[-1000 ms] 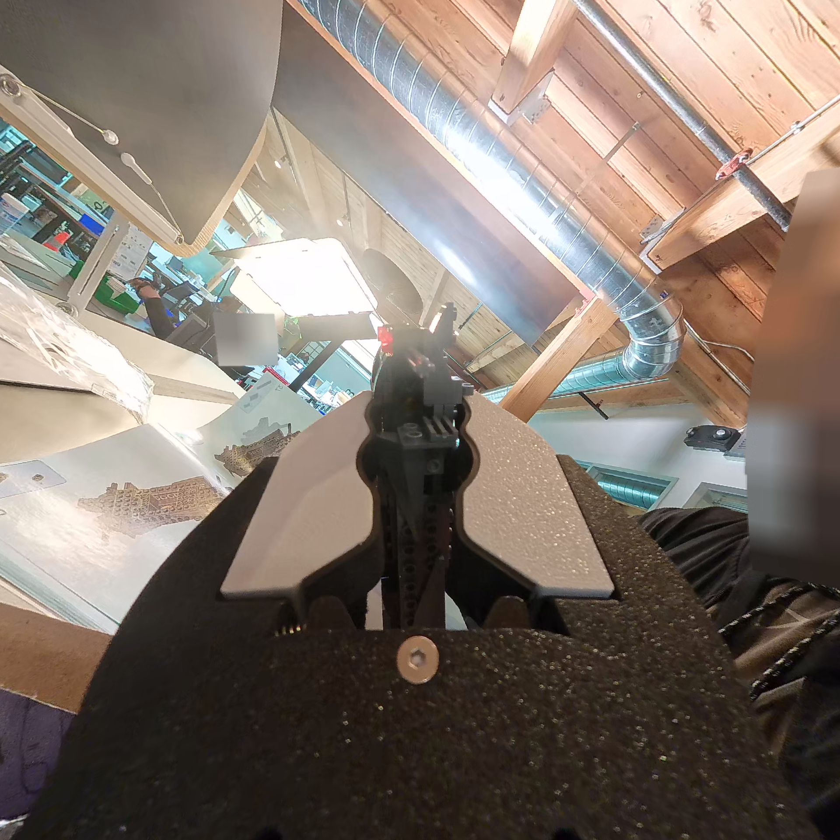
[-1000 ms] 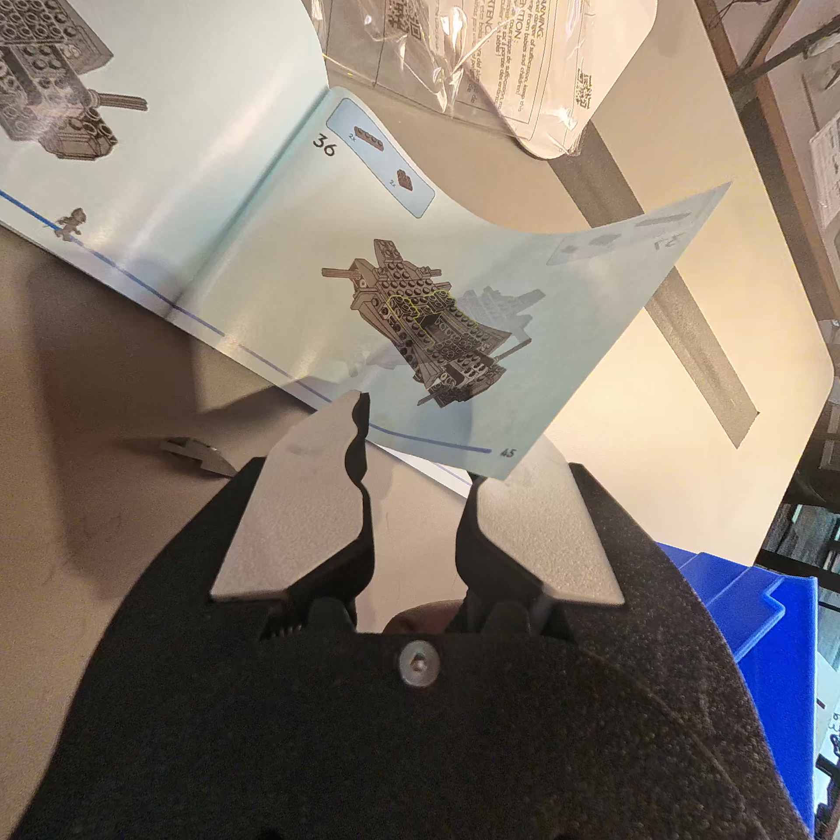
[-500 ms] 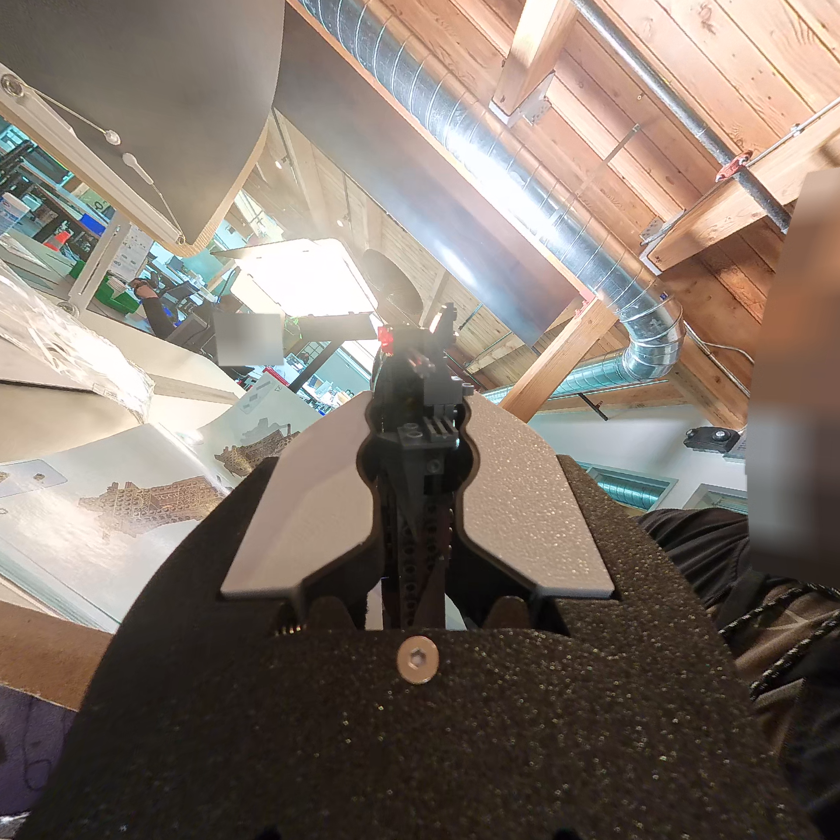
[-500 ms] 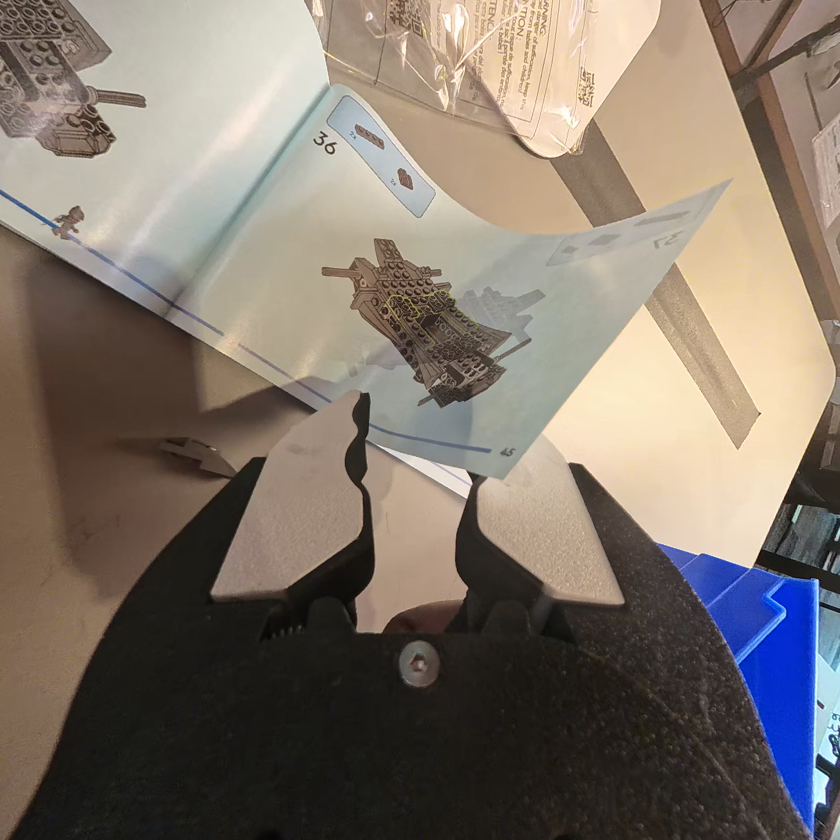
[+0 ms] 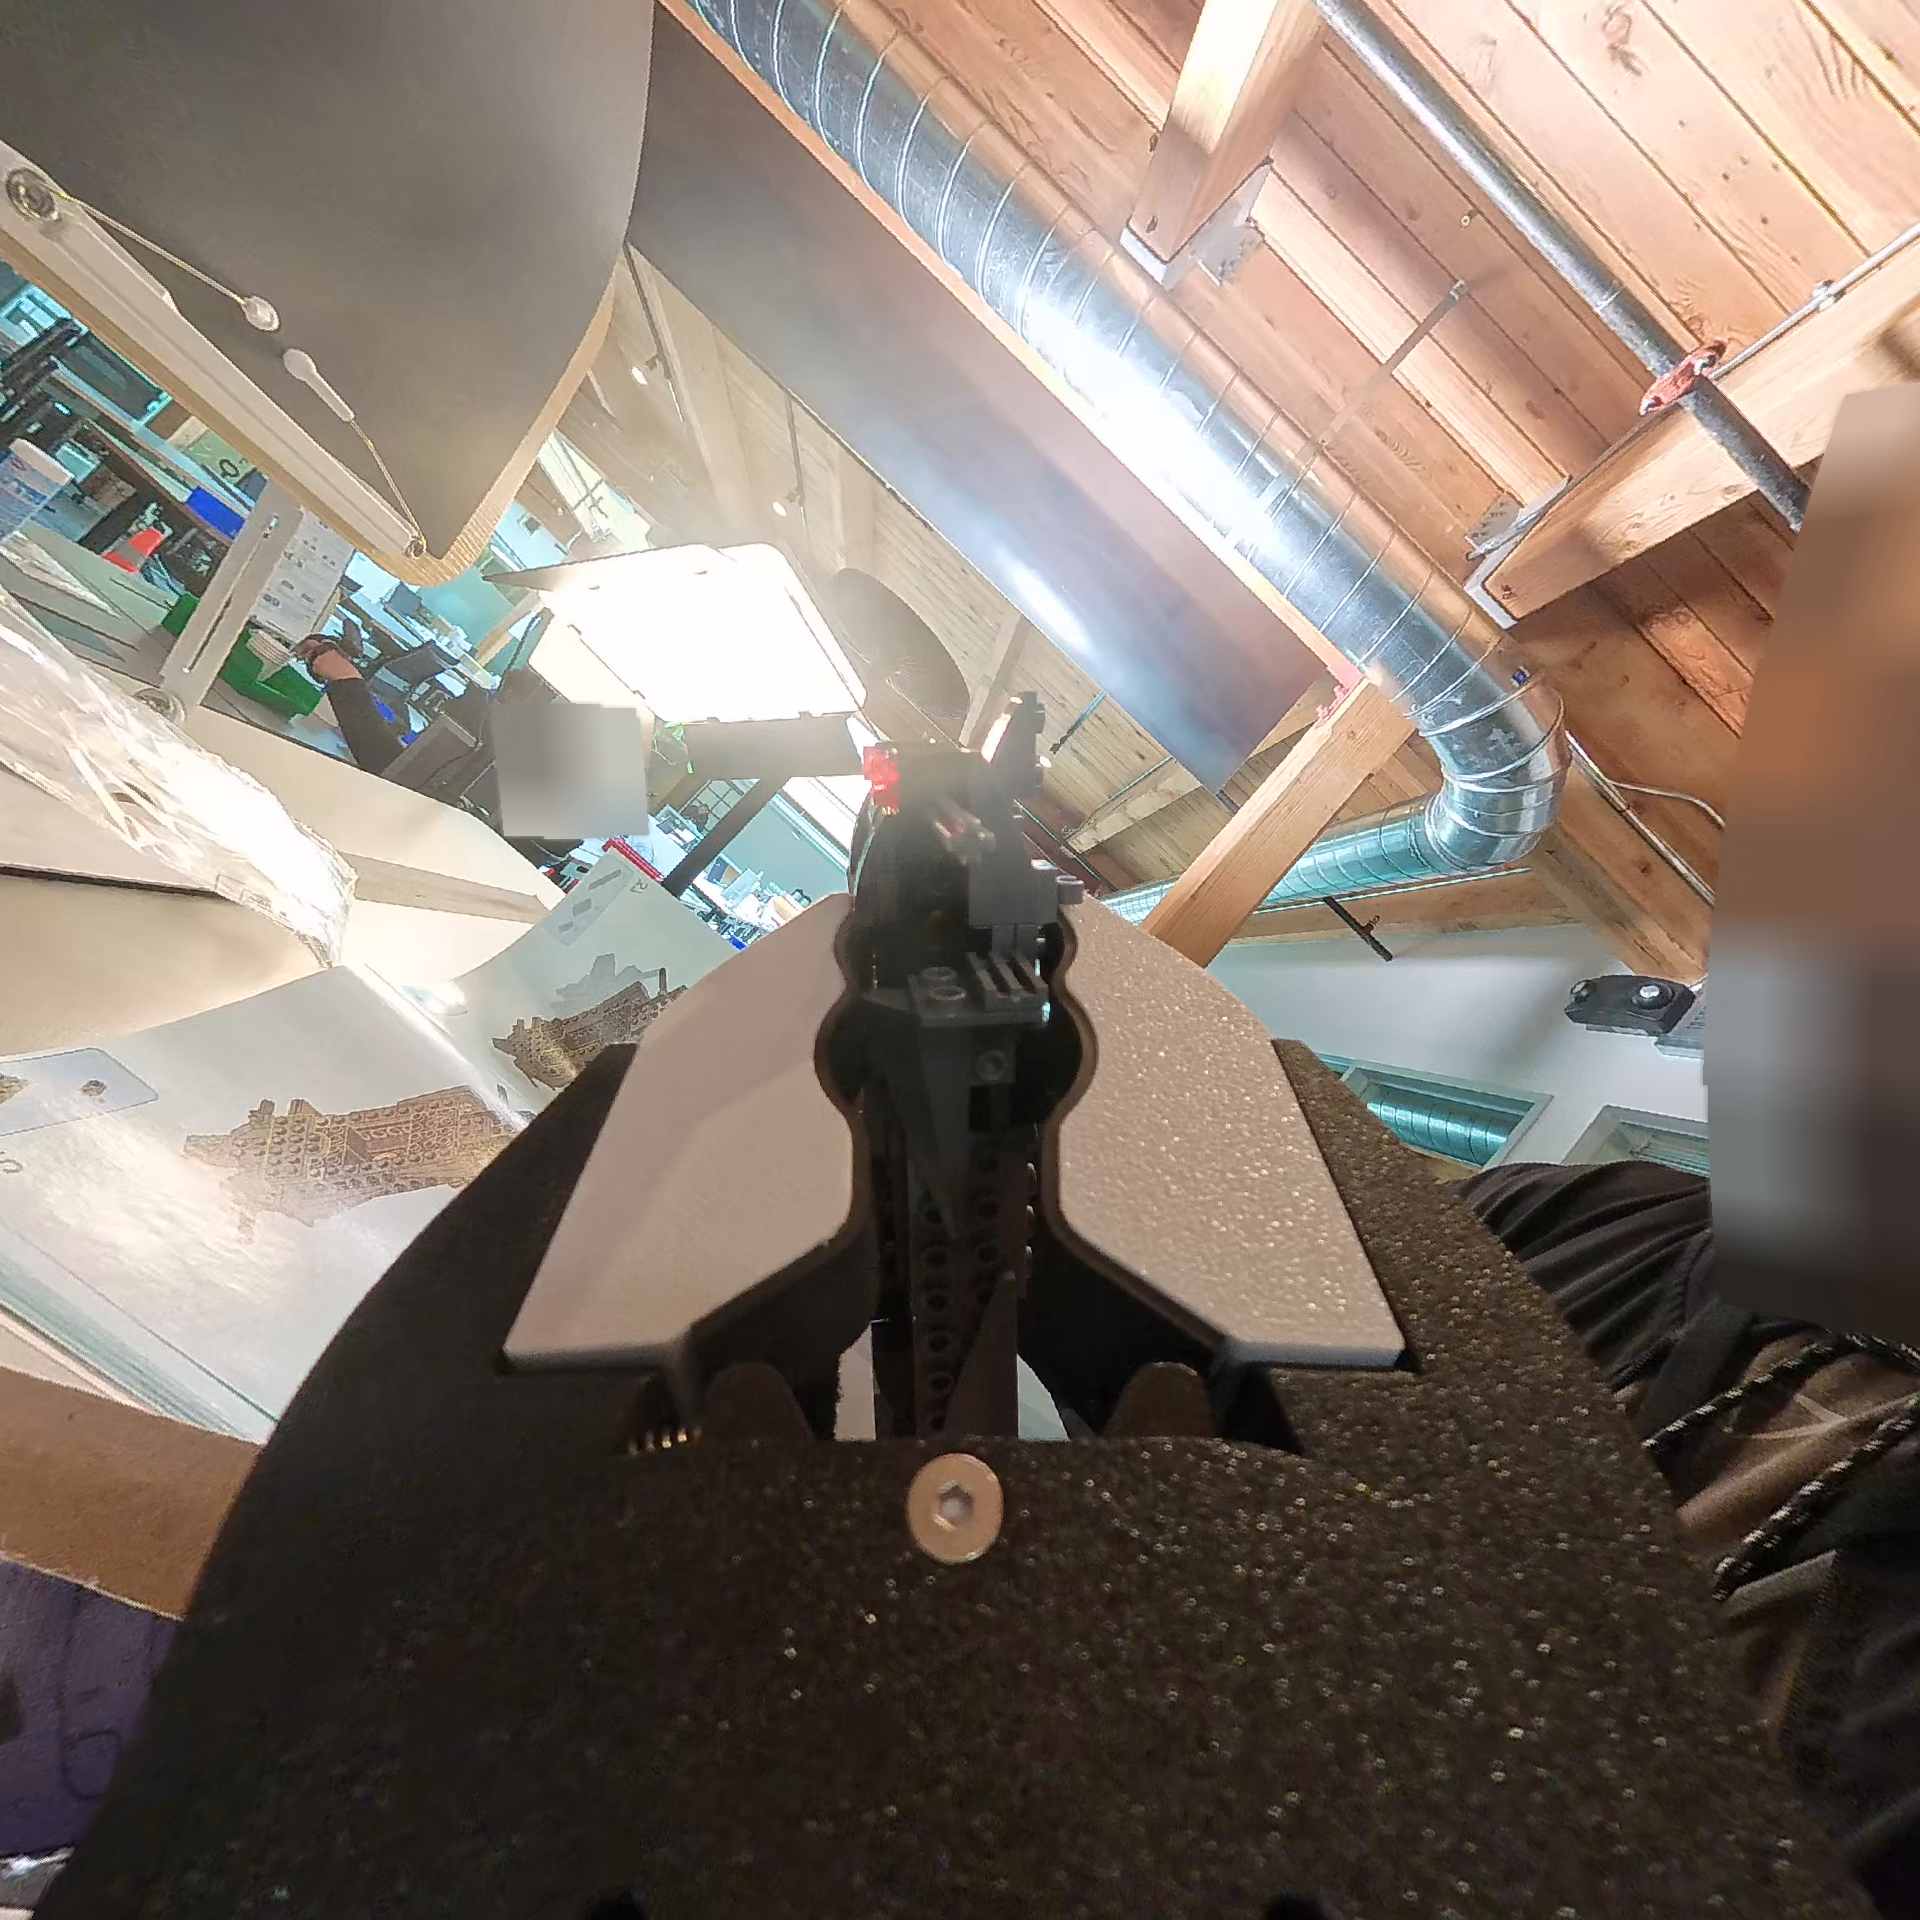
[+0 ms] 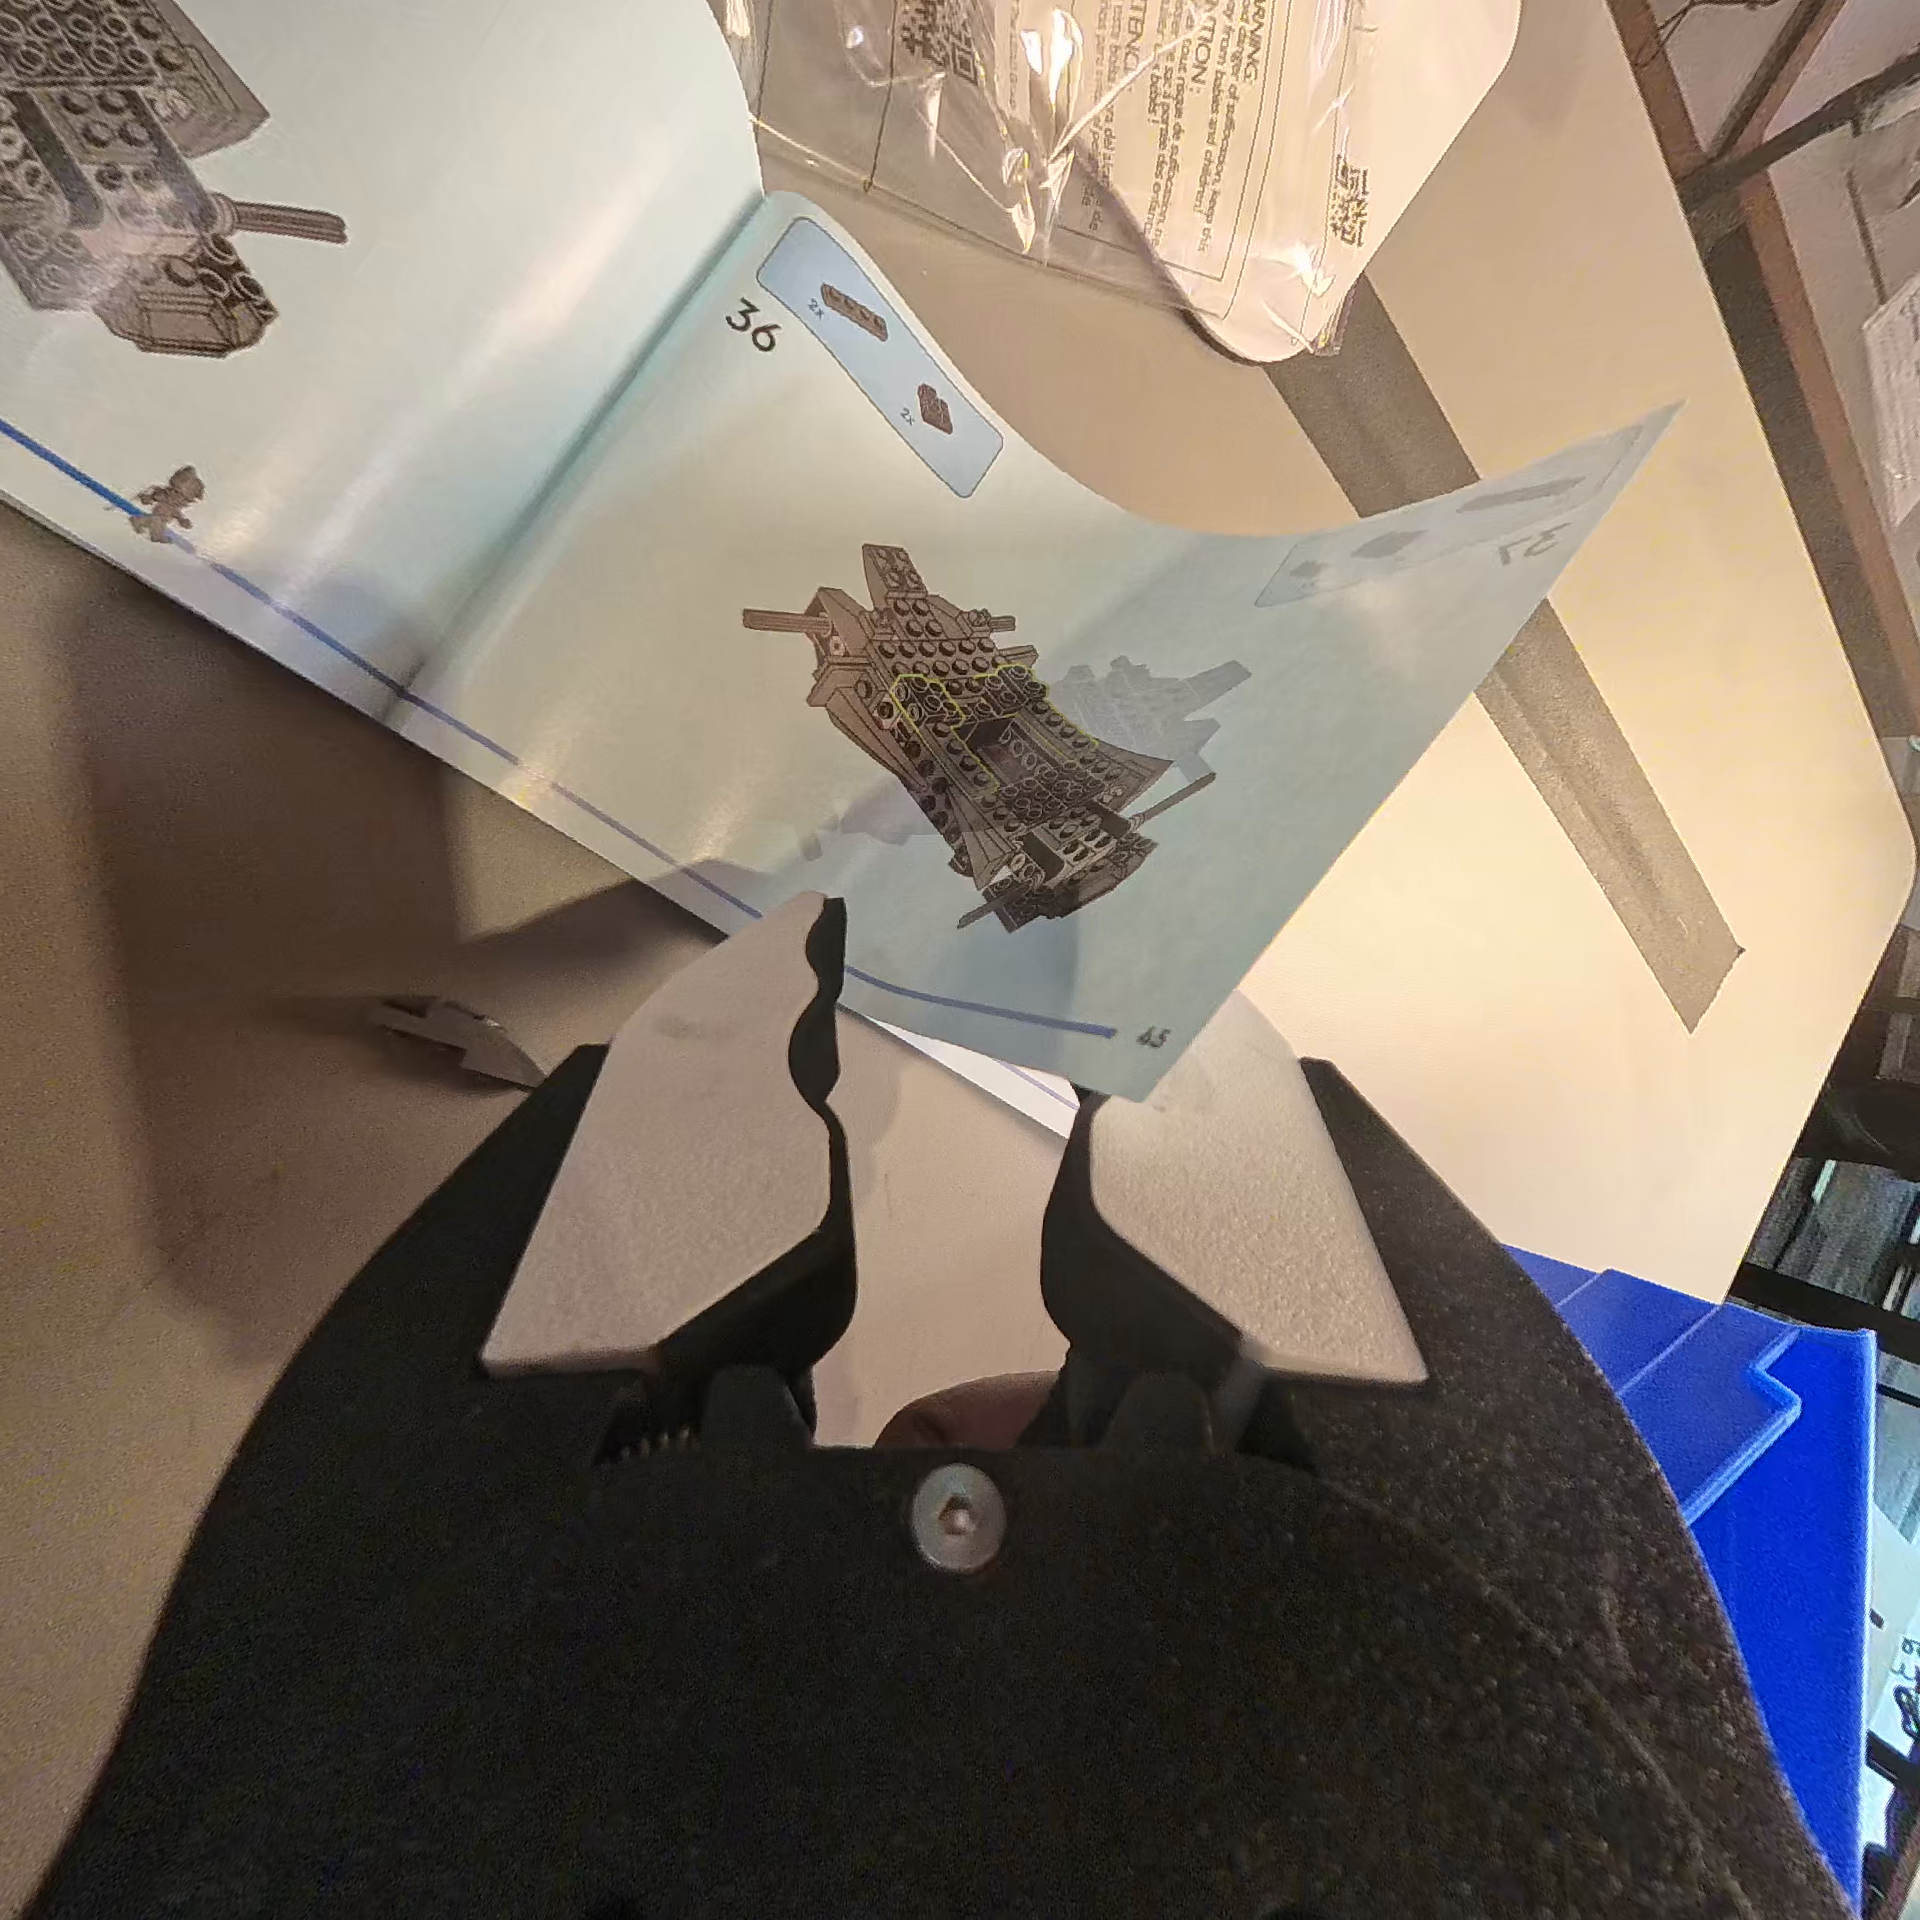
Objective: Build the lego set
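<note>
My left gripper (image 5: 951, 920) points up toward the ceiling and is shut on a dark grey brick-built model (image 5: 971, 997), which stands upright between the pads with a small clear red piece (image 5: 883, 771) near its top. My right gripper (image 6: 1003, 997) is open above the table, with nothing between its fingers. A raised, curling page (image 6: 1039, 644) of the open instruction booklet hangs over it, and the page's lower corner covers the right fingertip. The left fingertip (image 6: 790, 956) is at the page's lower edge. The booklet also shows in the left wrist view (image 5: 260, 1143).
A small light grey wedge piece (image 6: 447, 1039) lies on the tan table (image 6: 208, 1195) left of my right gripper. A clear plastic bag (image 6: 1143, 125) lies beyond the booklet. A blue bin (image 6: 1766, 1455) stands off the table's right edge. A person's dark sleeve (image 5: 1662, 1299) is to the right. One gripper's finger ends stand about 35 centimeters off the other's.
</note>
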A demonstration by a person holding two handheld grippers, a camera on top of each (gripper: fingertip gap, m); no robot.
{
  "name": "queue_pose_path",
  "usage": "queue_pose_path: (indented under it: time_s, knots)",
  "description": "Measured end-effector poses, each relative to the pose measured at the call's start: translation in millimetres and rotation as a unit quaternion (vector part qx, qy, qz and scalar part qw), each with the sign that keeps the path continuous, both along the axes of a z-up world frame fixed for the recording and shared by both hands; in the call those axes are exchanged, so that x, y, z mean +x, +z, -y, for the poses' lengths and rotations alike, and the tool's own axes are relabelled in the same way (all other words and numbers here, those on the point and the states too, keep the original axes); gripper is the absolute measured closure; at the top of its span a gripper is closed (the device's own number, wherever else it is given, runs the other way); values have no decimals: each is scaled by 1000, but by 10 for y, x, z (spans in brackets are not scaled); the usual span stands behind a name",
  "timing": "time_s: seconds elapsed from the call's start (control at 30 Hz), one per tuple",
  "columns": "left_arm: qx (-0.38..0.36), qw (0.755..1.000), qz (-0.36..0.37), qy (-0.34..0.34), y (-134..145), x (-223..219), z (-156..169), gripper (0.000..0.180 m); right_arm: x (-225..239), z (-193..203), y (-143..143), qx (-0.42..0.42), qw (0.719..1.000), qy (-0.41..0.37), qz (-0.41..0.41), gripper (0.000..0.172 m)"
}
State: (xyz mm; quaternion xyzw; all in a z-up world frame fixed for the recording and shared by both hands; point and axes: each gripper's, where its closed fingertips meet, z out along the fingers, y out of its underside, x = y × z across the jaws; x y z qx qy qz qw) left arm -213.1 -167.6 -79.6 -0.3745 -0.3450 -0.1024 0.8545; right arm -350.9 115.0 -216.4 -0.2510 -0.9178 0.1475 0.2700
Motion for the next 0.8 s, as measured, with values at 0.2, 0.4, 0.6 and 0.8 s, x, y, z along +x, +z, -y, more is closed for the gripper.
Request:
queue_pose_path:
  time_s: [0.2,0.4,0.6,0.8]
  knots:
    - [-1,1000,0,0,0,1,-3,150,6,-3,24,0,1000,2,-1,132]
    - [-1,1000,-1,3,8,6,21,150,-42,-233,436,59,996,-16,-65,127]
    - [0,1000,-1,1,7,3,7,150,240,339,565,37,986,145,-73,120]
    - [-4,1000,0,0,1,7,-12,150,793,1158,-104,102,936,331,-63,112]
